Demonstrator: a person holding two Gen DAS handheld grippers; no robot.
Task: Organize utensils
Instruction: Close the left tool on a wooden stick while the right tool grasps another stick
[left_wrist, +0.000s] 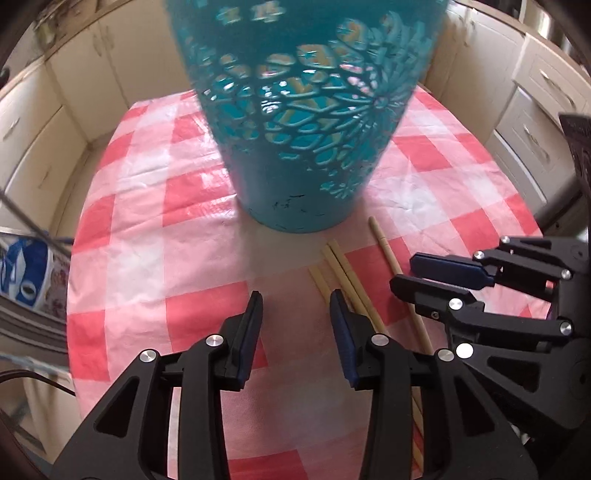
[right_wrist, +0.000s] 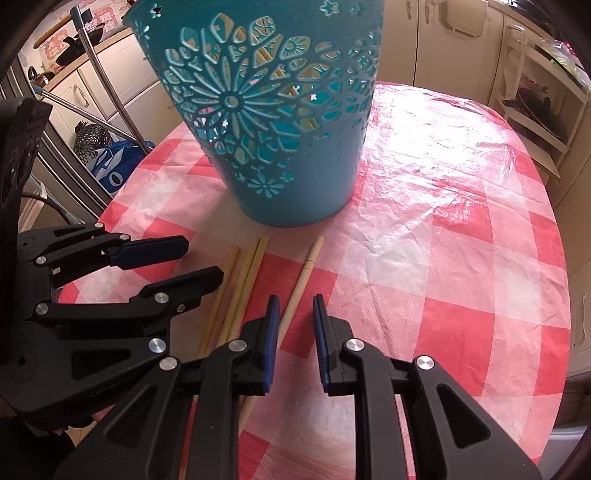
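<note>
Both hand-held grippers (right_wrist: 295, 299) open, empty, over chopsticks (right_wrist: 243, 280) nr teal holder (right_wrist: 295, 192).

You've got no readable text here. The pink wall sign (right_wrist: 62, 37) carries characters, but they're too blurred.

A home kitchen: cream cabinets (right_wrist: 458, 40) ring the checked-cloth table (right_wrist: 461, 221), with pans (right_wrist: 85, 40) (dark, stacked) beyond its left edge.

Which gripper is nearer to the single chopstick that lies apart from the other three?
The right gripper: the lone chopstick passes just beside its left finger. The left gripper hovers over the group of three chopsticks, farther away.
</note>
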